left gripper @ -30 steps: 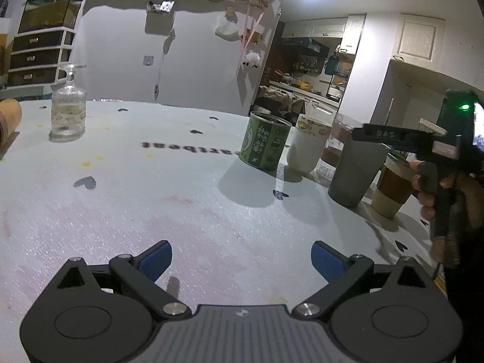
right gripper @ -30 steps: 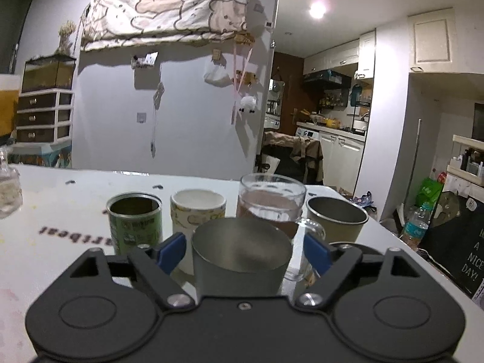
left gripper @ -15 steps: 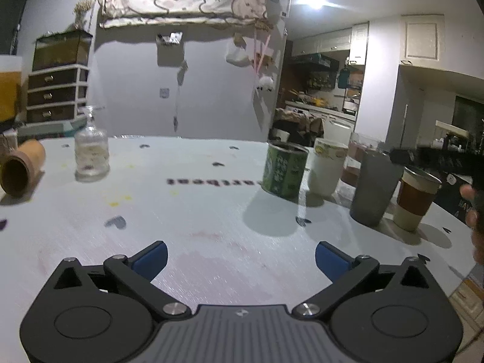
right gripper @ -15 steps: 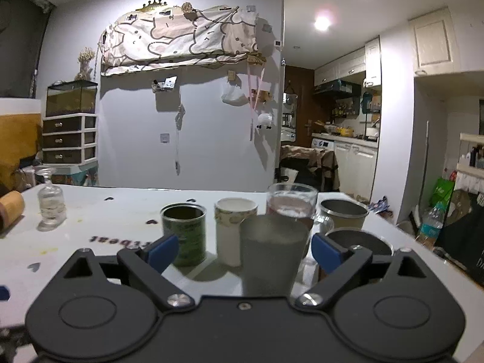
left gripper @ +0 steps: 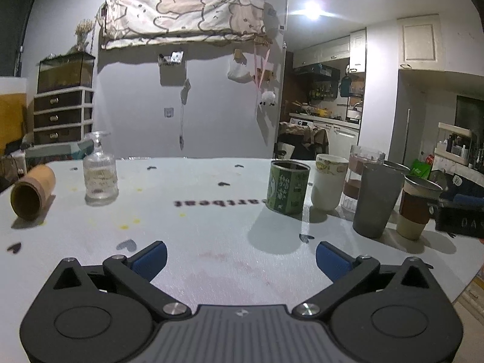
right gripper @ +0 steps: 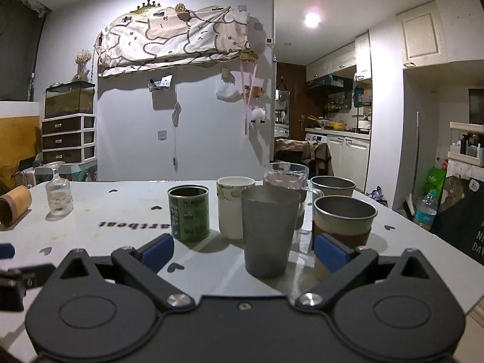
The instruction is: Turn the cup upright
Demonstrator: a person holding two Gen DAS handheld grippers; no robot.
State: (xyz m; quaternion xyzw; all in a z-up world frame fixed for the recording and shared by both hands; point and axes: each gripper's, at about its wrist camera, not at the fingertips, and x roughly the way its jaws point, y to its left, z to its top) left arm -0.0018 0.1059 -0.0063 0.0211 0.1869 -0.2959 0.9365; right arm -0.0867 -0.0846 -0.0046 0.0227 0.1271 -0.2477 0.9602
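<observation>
While most of the cups stand upright in a cluster at the right of the table (left gripper: 211,230), one brown cup (left gripper: 31,192) lies on its side at the far left edge, its open mouth turned toward the left wrist camera; it looks like the one left to flip. Just right of it stands a ribbed glass bottle (left gripper: 99,178), apart from the cup. Nearer the camera, the left gripper (left gripper: 241,257) hangs over bare tabletop with its blue pads spread wide and nothing between them. Further right come the green tin (right gripper: 189,213), the white cup (right gripper: 233,208) and the grey tumbler (right gripper: 269,230), upright just ahead of the right gripper (right gripper: 243,252), whose jaws are likewise spread and empty. The step in hand appears to be the approach. The next move probably calls for the left gripper to swing left, straddle the brown cup's body across its width, close and rotate it onto its base, clear of the bottle.
</observation>
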